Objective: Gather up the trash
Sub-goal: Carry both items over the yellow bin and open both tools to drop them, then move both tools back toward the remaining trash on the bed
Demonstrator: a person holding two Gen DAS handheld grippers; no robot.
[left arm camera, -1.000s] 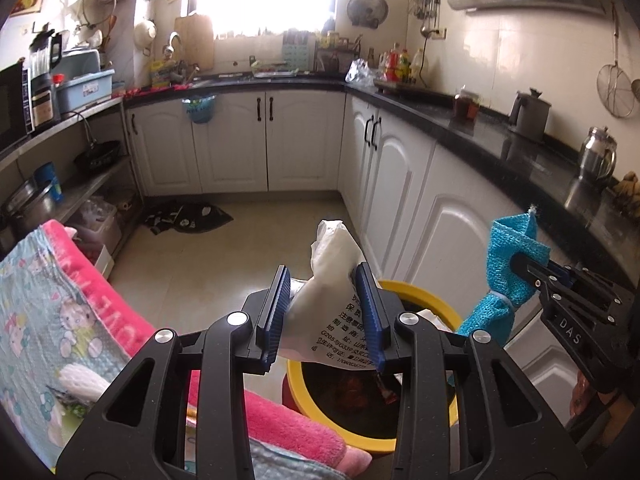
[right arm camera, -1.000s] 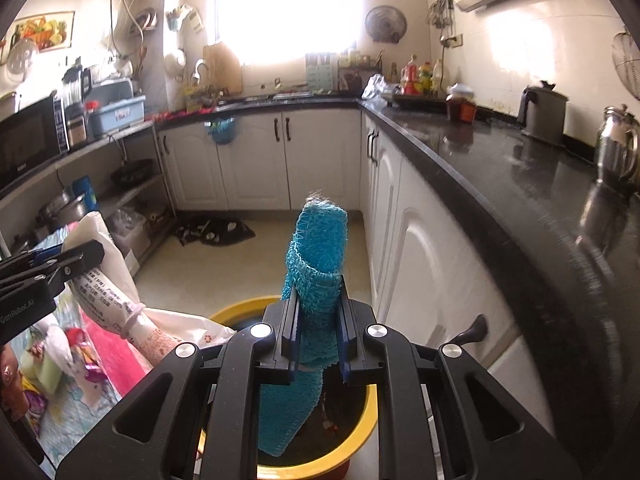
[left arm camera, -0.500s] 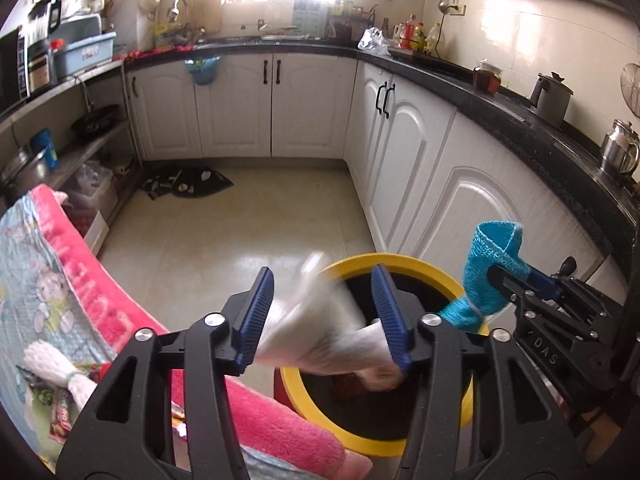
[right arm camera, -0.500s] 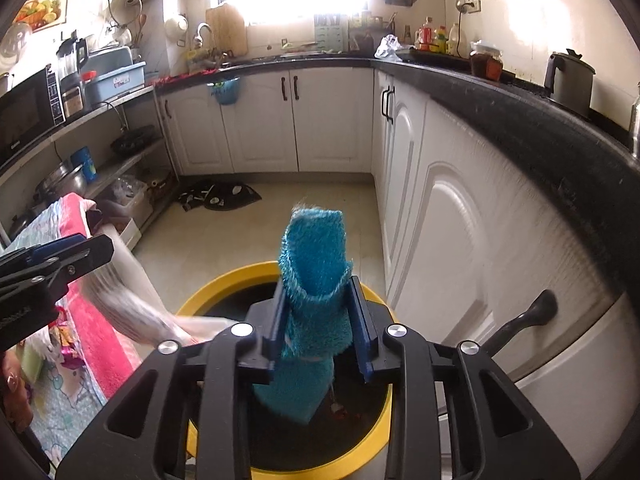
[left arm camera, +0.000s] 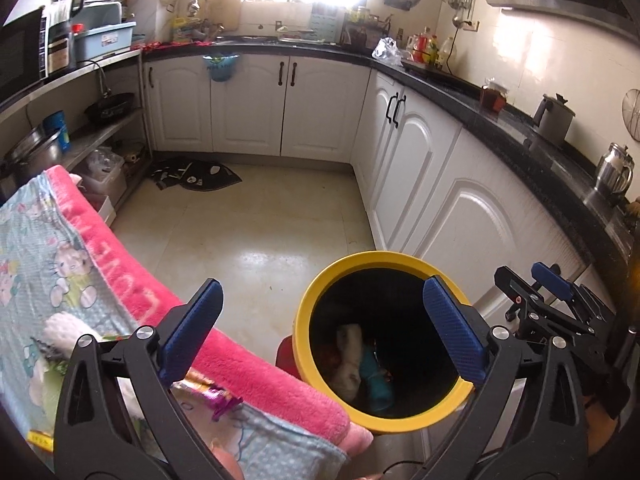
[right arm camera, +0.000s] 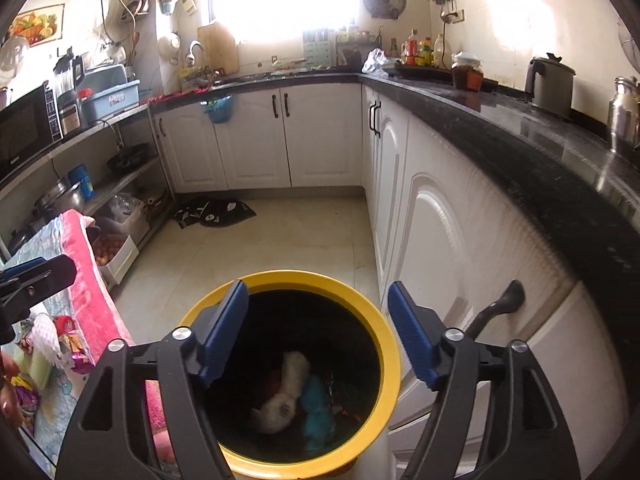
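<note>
A yellow-rimmed bin [left arm camera: 310, 300] [right arm camera: 384, 320] stands on the floor by the white cabinets. At its bottom lie a white printed paper bag [left arm camera: 348, 360] [right arm camera: 286, 388] and a teal cloth [left arm camera: 374, 376] [right arm camera: 316, 408]. My left gripper [left arm camera: 324, 316] hangs above the bin's left rim, its jaws opening wide with nothing between them. My right gripper [right arm camera: 316, 320] hovers over the bin mouth, its jaws also opening and empty. The right gripper shows at the right edge of the left wrist view [left arm camera: 536, 280].
A table under a pink-edged cartoon blanket [left arm camera: 60, 240] [right arm camera: 84, 280] stands left of the bin, with wrappers and soft scraps [left arm camera: 216, 396] [right arm camera: 76, 352] on it. A black counter [right arm camera: 540, 152] with kettles runs along the right. A dark mat [left arm camera: 196, 172] lies on the floor.
Both grippers have opened and let go: the white paper bag and the teal cloth have dropped from the jaws into the bin. Both grippers have sunk a little toward it.
</note>
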